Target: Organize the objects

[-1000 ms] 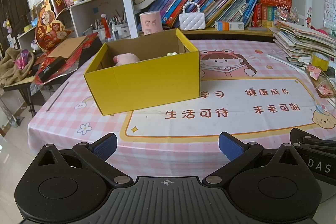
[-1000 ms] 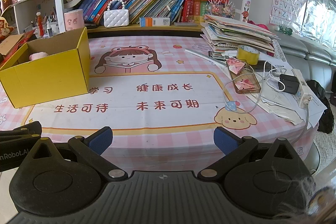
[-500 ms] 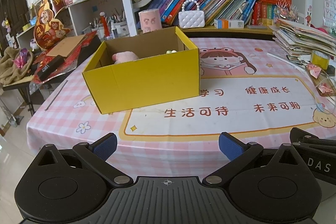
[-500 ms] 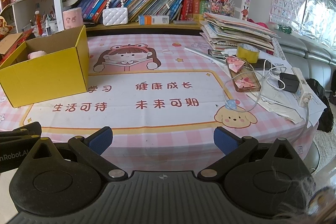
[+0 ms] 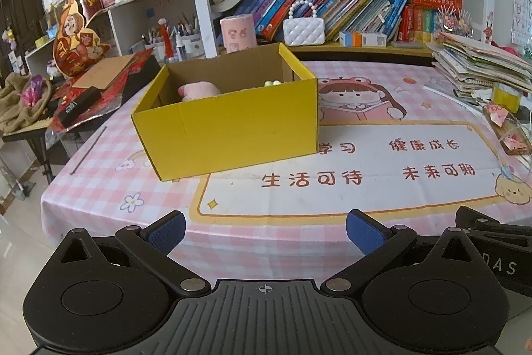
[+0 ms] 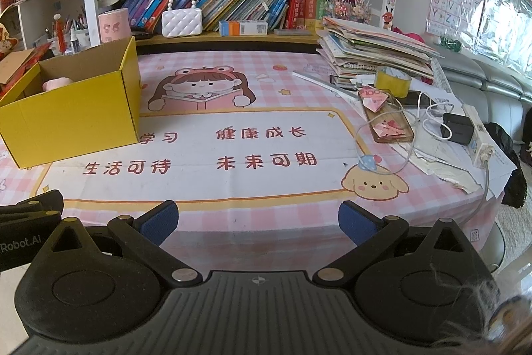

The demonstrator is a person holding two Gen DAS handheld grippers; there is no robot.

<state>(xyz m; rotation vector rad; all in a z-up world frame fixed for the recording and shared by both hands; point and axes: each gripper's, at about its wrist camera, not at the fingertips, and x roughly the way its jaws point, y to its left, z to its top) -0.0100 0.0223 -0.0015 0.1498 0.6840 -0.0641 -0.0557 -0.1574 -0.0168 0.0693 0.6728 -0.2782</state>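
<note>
A yellow cardboard box (image 5: 229, 128) stands open on the pink checked tablecloth (image 5: 99, 175); it also shows at the left of the right wrist view (image 6: 73, 118). Inside it lie a pink plush toy (image 5: 199, 90) and a small pale green thing (image 5: 272, 83). My left gripper (image 5: 264, 228) is open and empty, held off the table's near edge, well short of the box. My right gripper (image 6: 257, 218) is open and empty, also at the near edge, beside the left one.
A stack of books and papers (image 6: 372, 49), a yellow tape roll (image 6: 392, 80), a tray with folded paper (image 6: 389, 122), cables and a power strip (image 6: 478, 138) crowd the table's right side. Bookshelves (image 6: 216, 5) stand behind. Red packaging (image 5: 99, 88) lies to the left.
Both grippers have drawn back slightly from the table, so the box looks a little smaller and lower. Both stay open and empty.
</note>
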